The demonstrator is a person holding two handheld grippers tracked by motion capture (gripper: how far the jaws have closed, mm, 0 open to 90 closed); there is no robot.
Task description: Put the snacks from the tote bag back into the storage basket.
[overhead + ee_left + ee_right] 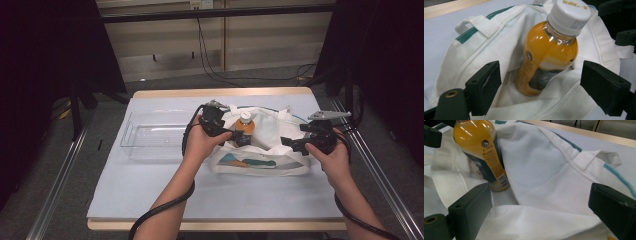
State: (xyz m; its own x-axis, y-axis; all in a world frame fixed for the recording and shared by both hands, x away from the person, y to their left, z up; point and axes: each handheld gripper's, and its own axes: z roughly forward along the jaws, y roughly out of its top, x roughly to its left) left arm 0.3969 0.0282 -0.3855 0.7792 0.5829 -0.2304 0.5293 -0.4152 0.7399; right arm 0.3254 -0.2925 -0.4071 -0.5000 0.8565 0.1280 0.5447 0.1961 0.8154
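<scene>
A white tote bag [270, 161] [499, 42] [544, 170] with green trim lies in the middle of the table, its mouth gaping. In it leans an orange drink bottle [245, 125] [549, 55] [481, 152] with a white cap, its base down in the bag. At the bag's left rim my left gripper [239, 137] [541, 87] is open, and its pads stand clear of the bottle on either side. My right gripper [292, 143] [541, 212] is at the bag's right rim, open wide, with bag fabric lying between its jaws.
A clear plastic tray [150, 135] sits left of the bag on the pale blue table cover [200, 190]. Metal rails run along both sides of the table. Cables trail from both grippers toward the front edge.
</scene>
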